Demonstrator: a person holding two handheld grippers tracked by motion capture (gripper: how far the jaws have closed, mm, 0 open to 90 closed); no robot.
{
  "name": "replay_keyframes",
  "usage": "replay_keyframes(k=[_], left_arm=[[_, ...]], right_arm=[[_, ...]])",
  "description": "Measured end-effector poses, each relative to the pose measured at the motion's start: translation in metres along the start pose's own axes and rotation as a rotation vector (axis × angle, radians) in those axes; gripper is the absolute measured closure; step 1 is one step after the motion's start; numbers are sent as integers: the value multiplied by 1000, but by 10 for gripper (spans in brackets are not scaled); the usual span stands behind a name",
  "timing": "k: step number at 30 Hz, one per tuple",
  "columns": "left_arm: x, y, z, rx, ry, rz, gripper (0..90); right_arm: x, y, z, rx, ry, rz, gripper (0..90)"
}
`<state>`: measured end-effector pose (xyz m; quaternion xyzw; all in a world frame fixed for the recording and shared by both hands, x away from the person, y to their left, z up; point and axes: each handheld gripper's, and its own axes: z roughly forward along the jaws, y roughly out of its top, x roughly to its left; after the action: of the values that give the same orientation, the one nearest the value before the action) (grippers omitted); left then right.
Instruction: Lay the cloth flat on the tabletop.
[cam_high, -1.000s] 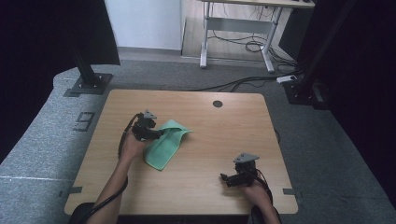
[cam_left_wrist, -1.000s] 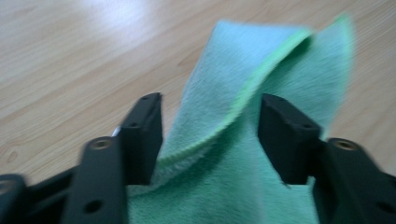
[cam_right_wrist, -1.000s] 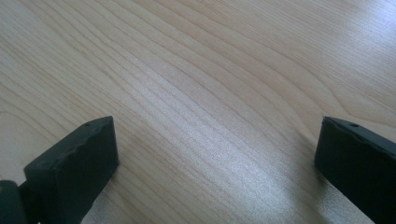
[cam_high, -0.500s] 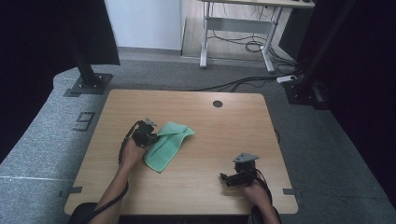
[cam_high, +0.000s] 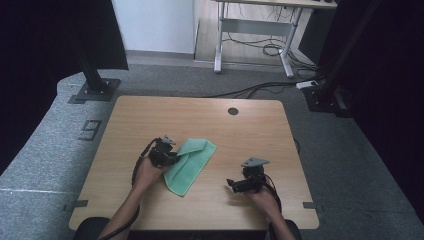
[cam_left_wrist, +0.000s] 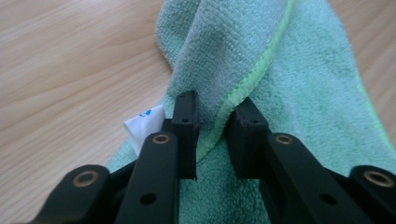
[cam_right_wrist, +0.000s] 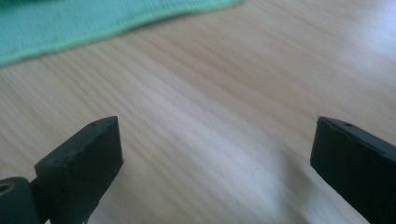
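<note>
Pinching a raised fold of the green cloth (cam_left_wrist: 299, 93) at its left edge, my left gripper (cam_left_wrist: 212, 135) has its jaws clamped on the hem beside the white tag (cam_left_wrist: 144, 123). I judge a slow, level pull best. Cloth lies centre-left on the table (cam_high: 250, 130). Right gripper (cam_high: 239, 184) rests near-right, jaws wide apart, empty.

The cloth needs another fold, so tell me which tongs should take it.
Left. The left tongs already sit on the green cloth, jaws nearly closed around its stitched hem. The right tongs stand open over bare table, apart from the cloth.
</note>
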<state>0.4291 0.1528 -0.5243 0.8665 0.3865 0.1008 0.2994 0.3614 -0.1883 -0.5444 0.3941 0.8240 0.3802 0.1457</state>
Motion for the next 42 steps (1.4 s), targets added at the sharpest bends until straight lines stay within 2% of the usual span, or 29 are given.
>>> replay_keyframes(k=[4,6,7,8,10,11,13,14,21,23,28,37,42], left_arm=[[-3,5,0,-29,36,27,582],[-2,7,-1,-39,35,36,573],[-1,8,-1,-44,33,38,573],[0,8,-1,-42,33,40,623],[2,9,-1,-39,33,40,643],[5,9,-1,-43,33,31,710],[6,9,-1,-46,31,23,754],[8,8,-1,-50,31,20,775],[11,8,-2,-69,30,-7,837],[13,8,-3,-78,41,-14,846],[20,6,-8,-97,67,-46,854],[31,1,-20,-92,101,-73,853],[39,-8,-24,-69,111,-100,841]], right_arm=[[10,18,17,5,10,-17,21],[20,32,30,10,15,-30,21],[20,32,30,10,15,-30,21],[27,42,39,10,17,-32,21],[31,46,44,10,15,-32,21],[38,55,52,9,13,-39,20],[41,58,57,7,13,-37,20],[47,63,65,8,8,-36,21],[57,65,88,48,-57,-77,9],[58,65,89,41,-60,-65,10],[59,64,84,54,-86,-97,17],[43,55,72,70,-98,-74,19],[30,49,64,80,-106,-56,21]])
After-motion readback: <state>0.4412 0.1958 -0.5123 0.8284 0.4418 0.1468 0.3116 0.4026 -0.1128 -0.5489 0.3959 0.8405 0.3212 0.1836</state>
